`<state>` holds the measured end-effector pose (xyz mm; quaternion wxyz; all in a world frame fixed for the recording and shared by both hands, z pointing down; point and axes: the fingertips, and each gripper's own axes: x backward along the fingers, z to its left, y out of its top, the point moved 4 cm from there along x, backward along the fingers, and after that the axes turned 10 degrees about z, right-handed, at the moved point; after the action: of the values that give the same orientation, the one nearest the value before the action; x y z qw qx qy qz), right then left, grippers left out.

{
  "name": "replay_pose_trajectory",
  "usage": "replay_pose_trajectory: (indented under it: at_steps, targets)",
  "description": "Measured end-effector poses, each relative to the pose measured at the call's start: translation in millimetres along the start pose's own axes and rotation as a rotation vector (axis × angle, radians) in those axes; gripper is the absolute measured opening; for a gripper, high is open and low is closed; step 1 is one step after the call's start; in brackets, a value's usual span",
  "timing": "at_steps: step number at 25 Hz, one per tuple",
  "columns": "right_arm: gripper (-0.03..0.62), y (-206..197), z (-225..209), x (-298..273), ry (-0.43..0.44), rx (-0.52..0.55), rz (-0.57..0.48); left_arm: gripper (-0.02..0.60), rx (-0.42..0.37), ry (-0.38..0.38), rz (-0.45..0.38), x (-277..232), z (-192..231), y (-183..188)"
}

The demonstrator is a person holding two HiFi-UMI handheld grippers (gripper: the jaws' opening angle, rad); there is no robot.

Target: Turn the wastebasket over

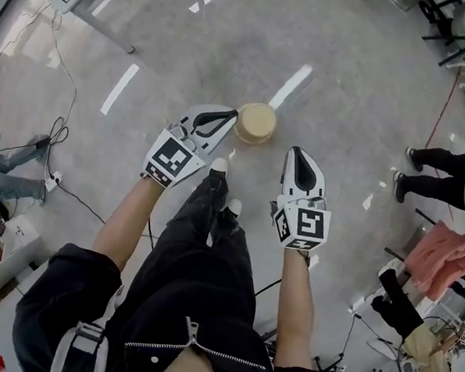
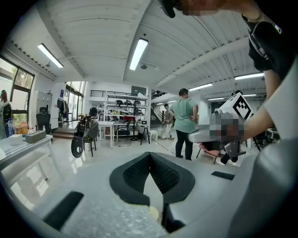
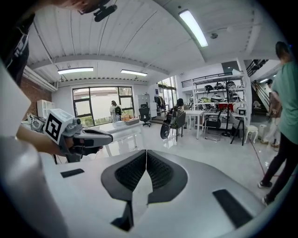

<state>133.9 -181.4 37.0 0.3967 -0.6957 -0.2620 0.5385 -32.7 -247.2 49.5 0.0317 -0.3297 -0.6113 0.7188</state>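
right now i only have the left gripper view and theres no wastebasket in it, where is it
Observer: On the floor. The head view shows the wastebasket just ahead of the left gripper.
Operator: wheres the right gripper against it
Observer: The right gripper is off to the basket's right and nearer the person, clear of it.
Operator: anything in its jaws
Observer: No, the right gripper view shows them shut with nothing between.
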Motion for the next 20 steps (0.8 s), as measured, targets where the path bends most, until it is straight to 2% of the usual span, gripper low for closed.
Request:
replay_pose_trajectory:
  at_steps: [10, 15, 20]
  targets:
    - [0.012, -3, -27, -44, -0.004, 0.05, -0.005, 0.005, -0.032, -0.019, -0.015, -49, 22, -8]
    - [0.011, -36, -38, -59, 0.016, 0.093, -0.011, 0.005, -0.082, -0.025, -0.007, -75, 15, -42]
    - [0.011, -90, -51, -83, 0.032, 0.114, -0.014, 0.005, -0.059, -0.022, -0.033, -104, 14, -91]
